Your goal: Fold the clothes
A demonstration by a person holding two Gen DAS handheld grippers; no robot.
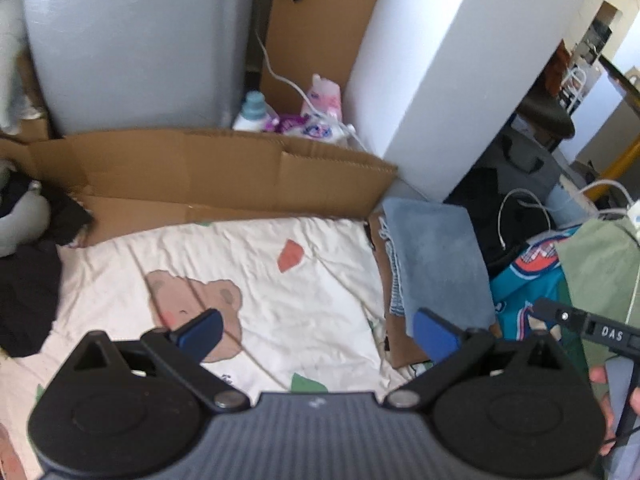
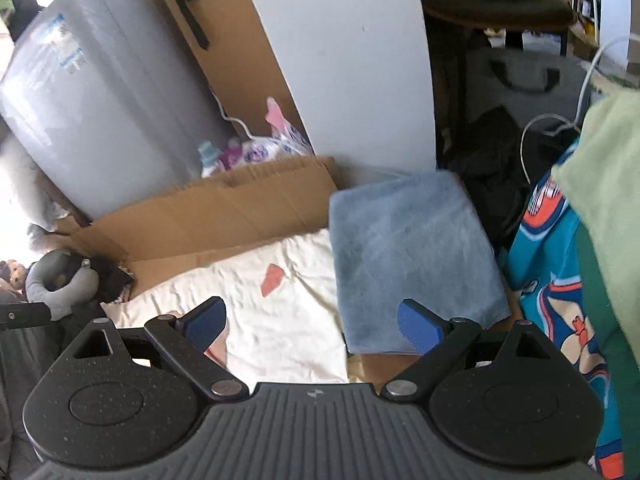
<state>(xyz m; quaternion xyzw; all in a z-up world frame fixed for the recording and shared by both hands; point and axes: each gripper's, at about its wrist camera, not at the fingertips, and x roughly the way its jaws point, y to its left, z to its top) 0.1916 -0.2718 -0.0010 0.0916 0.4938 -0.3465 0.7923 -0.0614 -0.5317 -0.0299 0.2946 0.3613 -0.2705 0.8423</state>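
Observation:
A folded blue towel (image 1: 436, 256) lies on a cardboard piece at the right edge of a cream sheet with a bear print (image 1: 256, 280); the right wrist view shows the same blue towel (image 2: 412, 252) beside the cream sheet (image 2: 280, 320). My left gripper (image 1: 318, 334) hovers open above the sheet, nothing between its blue pads. My right gripper (image 2: 312, 326) is open too, held over the towel's near left corner. A dark garment (image 1: 28, 296) is heaped at the sheet's left. A pale green cloth (image 2: 600, 184) and a teal printed fabric (image 2: 552, 272) lie to the right.
A flattened cardboard sheet (image 1: 224, 168) borders the far side. Behind it stand a grey wrapped roll (image 1: 136, 40), detergent bottles (image 1: 256, 112) and a white wall (image 1: 440, 60). White cables (image 1: 520, 208) and dark bags sit at right. A grey neck pillow (image 2: 60, 280) lies left.

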